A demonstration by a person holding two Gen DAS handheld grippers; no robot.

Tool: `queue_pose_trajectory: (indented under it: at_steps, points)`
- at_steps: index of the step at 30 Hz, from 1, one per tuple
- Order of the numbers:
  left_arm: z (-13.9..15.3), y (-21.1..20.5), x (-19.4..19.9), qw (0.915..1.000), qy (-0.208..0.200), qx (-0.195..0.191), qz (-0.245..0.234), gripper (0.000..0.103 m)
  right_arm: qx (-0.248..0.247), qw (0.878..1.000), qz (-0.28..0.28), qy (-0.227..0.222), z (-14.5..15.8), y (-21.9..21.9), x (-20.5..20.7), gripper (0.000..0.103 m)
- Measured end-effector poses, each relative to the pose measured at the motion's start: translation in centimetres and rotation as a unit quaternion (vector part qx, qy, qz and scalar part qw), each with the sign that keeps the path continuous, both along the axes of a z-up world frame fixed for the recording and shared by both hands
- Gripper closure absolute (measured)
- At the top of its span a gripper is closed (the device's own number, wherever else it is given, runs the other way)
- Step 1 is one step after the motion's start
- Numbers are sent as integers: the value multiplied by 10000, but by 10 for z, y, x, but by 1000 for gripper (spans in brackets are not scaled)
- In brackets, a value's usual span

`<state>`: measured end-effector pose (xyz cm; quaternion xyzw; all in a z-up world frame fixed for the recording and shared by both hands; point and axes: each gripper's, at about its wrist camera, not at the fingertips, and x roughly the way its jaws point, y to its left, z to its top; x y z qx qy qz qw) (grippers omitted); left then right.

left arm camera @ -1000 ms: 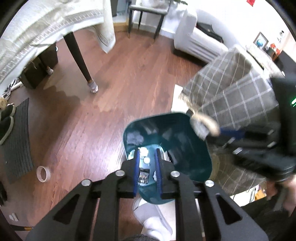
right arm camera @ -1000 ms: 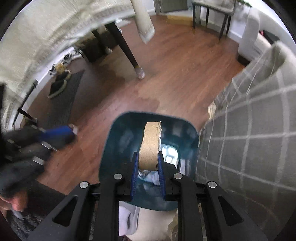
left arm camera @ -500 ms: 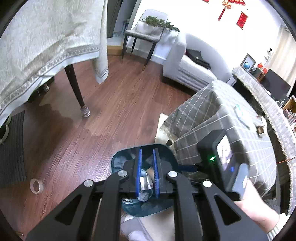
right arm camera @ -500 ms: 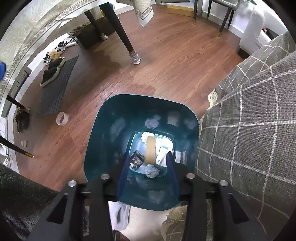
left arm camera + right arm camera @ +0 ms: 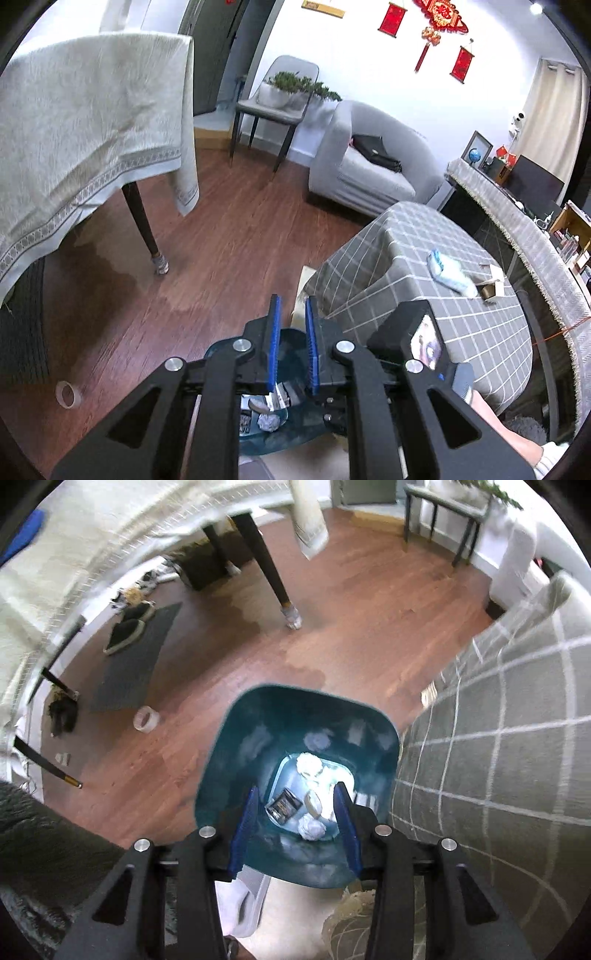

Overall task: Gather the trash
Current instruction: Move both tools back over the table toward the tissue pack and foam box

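Left wrist view: the left tongs [image 5: 291, 345] are pinched almost together and carry nothing, their blue pads showing only a sliver of daylight. Below them, at 6 o'clock, sits the dark teal plastic trash bin [image 5: 275, 413], with a crumpled foil ball and scraps on its bottom. At 3 o'clock a low worktop draped in a grey checked cloth [image 5: 436, 288] holds a crumpled blue-and-white wrapper [image 5: 448, 273] and, just beside it, a small brown cardboard box [image 5: 493, 286]. A clear tape roll [image 5: 67, 394] lies on the wooden floor at 8 o'clock. These look like the next pickings; to do it well, I would open these tongs before reaching the worktop and come at the wrapper from above, pinching its thick middle.

Right wrist view: the right tongs [image 5: 295, 829] have just been opening and now stand partly spread, empty, straight above the bin. A brown cardboard ring [image 5: 314, 804], a small dark packet [image 5: 283, 805] and white paper wads [image 5: 310, 764] rest inside. Lift these tongs straight up, clear of the rim, before swinging toward the worktop at 3 o'clock.
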<state>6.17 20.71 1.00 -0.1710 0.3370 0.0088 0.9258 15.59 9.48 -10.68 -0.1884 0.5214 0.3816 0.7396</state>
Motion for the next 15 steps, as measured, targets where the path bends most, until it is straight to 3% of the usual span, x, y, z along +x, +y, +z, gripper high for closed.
queue_pose_trajectory:
  at_steps: [2,9,15]
  points:
    - [6,-2,0,9999,-120,17,42,89,185,9997,18,-147,17,-5,-3,68]
    - [19,-13,0,9992,-298,247,22,84,806,9946,-132,-647,74,-32,-4,69]
    - [25,-27,3,9986,-383,363,-41,75,1015,9899,-531,-841,97,-71,5,70]
